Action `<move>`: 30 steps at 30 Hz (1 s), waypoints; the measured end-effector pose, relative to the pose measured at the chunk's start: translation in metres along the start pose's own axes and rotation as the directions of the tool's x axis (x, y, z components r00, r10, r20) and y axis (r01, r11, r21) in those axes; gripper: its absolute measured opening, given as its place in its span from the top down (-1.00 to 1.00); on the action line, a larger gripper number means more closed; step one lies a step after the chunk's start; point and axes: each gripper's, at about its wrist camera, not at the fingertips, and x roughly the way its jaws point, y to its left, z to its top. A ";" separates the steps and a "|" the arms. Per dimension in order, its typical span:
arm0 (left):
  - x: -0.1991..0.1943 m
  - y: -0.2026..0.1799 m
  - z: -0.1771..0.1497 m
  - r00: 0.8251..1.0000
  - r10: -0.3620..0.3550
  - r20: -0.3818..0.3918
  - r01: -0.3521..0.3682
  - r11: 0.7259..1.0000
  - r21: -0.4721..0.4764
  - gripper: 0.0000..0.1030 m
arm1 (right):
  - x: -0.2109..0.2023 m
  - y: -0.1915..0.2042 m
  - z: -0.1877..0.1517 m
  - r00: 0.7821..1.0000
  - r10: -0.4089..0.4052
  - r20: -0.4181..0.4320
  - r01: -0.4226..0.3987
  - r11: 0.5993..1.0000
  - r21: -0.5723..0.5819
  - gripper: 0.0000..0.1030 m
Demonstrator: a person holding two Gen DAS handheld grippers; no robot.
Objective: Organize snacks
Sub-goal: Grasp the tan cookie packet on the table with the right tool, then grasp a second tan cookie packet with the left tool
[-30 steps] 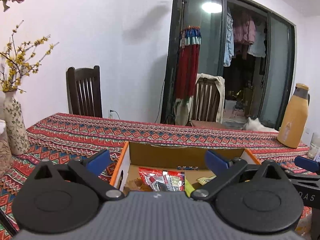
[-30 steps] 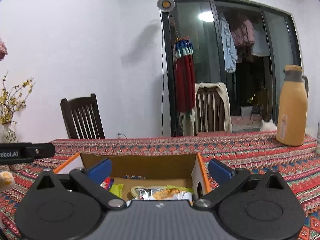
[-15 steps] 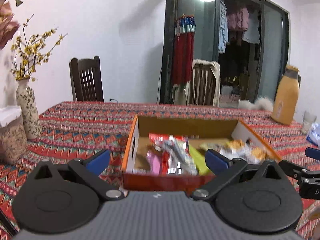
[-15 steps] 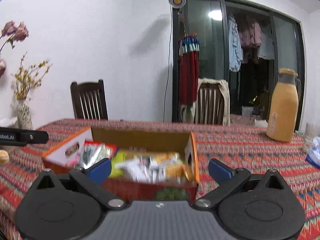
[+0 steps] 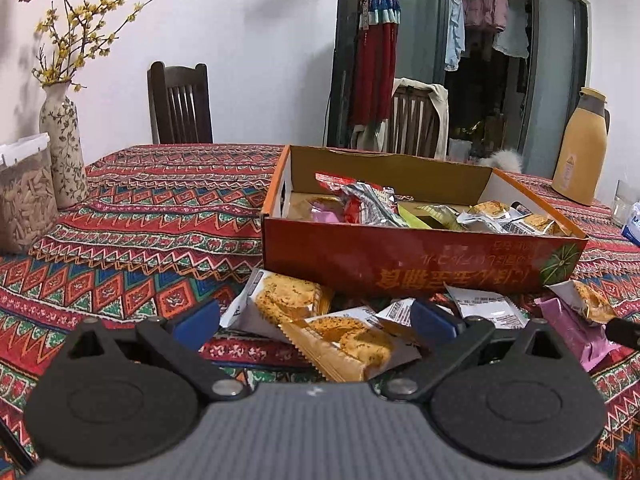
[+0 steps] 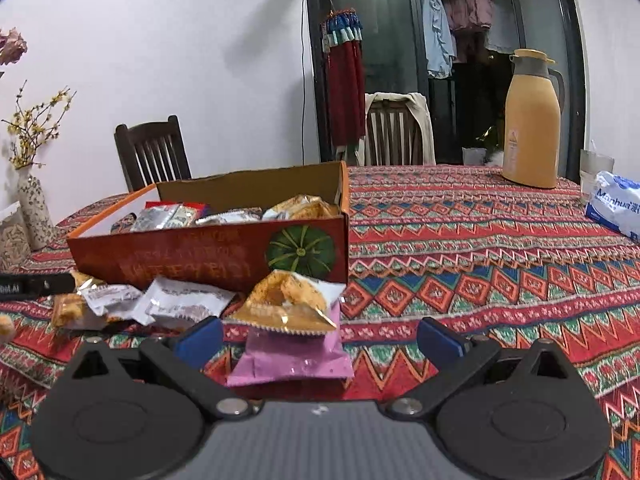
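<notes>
Left gripper [image 5: 316,318] low over the patterned tablecloth [image 5: 152,216], blue fingers [image 5: 196,319] spread wide with nothing between them, aimed at loose snack packets just in front of the box. Nearest, between the fingers in view: a gold-edged cracker packet [image 5: 344,344] lying partly over a white cracker packet [image 5: 280,296], both flat on the cloth. Further right, two white packets [image 5: 486,310] face down, then a pink packet [image 5: 568,330] with a torn gold packet [image 5: 588,300] resting against it. Orange cardboard box [image 5: 420,256] right behind the loose pile, open at the top, already holding a jumble of wrapped snacks [image 5: 368,204] across its floor. Right gripper [image 6: 320,338] likewise wide open and empty, hovering just short of the pink packet [image 6: 292,356], which lies under the gold packet [image 6: 286,300] near the box's front corner with the green pumpkin print [image 6: 300,250]. Left of that, white packets [image 6: 180,300] scattered along the box front [image 6: 180,260]. Elsewhere on the table: a flowered vase [image 5: 62,136] and a jar of seeds [image 5: 24,200] at the left edge, a tan thermos jug [image 6: 530,120] and a tissue pack [image 6: 616,204] well off to the right. Two dark wooden chairs [image 6: 152,152] behind the table.
</notes>
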 end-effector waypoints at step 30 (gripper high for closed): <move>0.000 0.007 -0.001 1.000 -0.016 0.003 0.017 0.998 -0.055 -1.00 | 0.030 0.019 0.016 0.998 -0.003 0.060 0.004 1.000 -0.030 0.28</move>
